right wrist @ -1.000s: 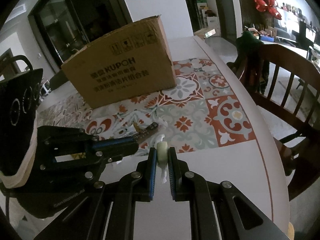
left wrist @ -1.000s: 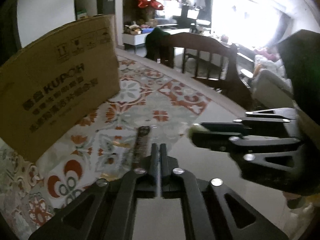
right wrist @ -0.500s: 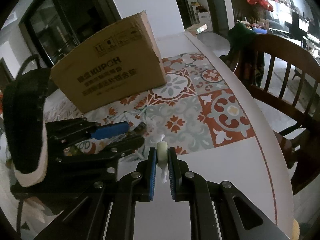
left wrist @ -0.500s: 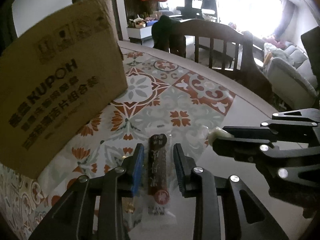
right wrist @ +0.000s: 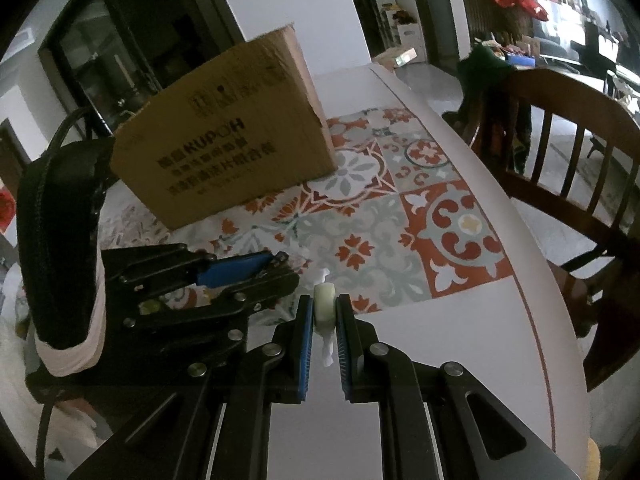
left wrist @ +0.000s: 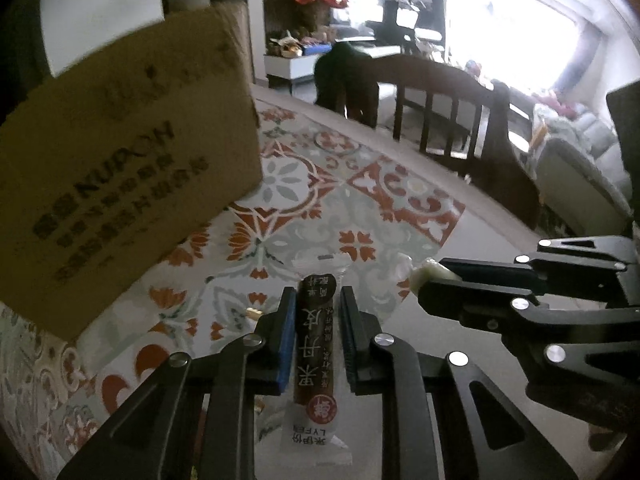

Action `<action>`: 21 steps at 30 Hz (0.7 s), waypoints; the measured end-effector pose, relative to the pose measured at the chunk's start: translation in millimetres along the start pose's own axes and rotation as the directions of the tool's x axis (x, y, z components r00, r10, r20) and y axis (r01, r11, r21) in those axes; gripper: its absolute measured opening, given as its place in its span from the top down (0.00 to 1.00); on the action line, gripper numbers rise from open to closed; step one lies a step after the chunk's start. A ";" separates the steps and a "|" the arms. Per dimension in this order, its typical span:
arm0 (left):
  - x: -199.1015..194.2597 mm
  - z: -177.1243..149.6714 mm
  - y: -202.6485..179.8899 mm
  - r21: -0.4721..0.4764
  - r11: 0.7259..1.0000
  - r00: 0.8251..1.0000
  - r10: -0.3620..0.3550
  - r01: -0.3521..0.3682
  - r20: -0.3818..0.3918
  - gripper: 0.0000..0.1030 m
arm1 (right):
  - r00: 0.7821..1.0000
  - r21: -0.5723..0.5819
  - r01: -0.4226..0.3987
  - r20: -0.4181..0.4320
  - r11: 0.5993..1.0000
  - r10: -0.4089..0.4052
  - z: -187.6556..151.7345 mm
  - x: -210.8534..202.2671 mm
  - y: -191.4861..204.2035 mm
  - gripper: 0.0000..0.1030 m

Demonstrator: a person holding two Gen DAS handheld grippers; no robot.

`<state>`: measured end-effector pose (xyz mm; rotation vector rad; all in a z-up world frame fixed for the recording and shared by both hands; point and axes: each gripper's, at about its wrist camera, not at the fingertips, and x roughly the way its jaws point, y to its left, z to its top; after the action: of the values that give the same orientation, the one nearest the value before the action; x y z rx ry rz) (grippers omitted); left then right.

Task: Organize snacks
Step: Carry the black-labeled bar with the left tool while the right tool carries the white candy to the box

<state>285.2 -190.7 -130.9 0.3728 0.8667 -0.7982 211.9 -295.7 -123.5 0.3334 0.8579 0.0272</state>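
Closing around dark-brown snack stick (left wrist: 316, 336) in clear wrapper, left claw (left wrist: 314, 300); right claw (right wrist: 325, 308) pinching pale wrapped candy (right wrist: 324, 307).

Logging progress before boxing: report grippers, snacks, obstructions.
Left gripper jaws just closing around brown snack stick, contact unclear. Right gripper shut on white candy. Cardboard box ahead, nothing blocking.

Cardboard box (right wrist: 224, 136): matt brown corrugated paper, black print; table (right wrist: 448, 344): smooth white top with a faint sheen, covered in part by a patterned cloth (right wrist: 384, 216) in red, grey and cream. Snack stick (left wrist: 316, 344): glossy clear plastic wrapper over dark brown; wrapped candy (right wrist: 324, 308): translucent pale film; chair (right wrist: 568, 148): polished dark wood.
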 end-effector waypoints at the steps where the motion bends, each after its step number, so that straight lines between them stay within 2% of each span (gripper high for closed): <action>1: -6.4 0.8 1.0 -0.010 1.000 1.000 0.004 -0.004 0.013 0.79 | 1.000 -0.003 -0.003 0.008 1.000 0.004 1.6 -3.3 2.0 0.88; 11: -66.0 19.6 15.1 -0.071 0.996 0.990 0.065 -0.057 0.126 0.79 | 0.993 -0.066 -0.039 0.107 0.997 0.046 25.6 -40.6 29.7 0.88; 21: -113.6 40.0 42.5 -0.122 0.986 0.967 0.137 -0.112 0.217 0.79 | 0.977 -0.145 -0.064 0.192 0.987 0.092 65.3 -59.8 60.3 0.88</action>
<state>294.1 -133.1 -17.3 0.2328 0.6647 -0.6588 227.9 -266.0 -21.8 0.2350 0.6409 0.1242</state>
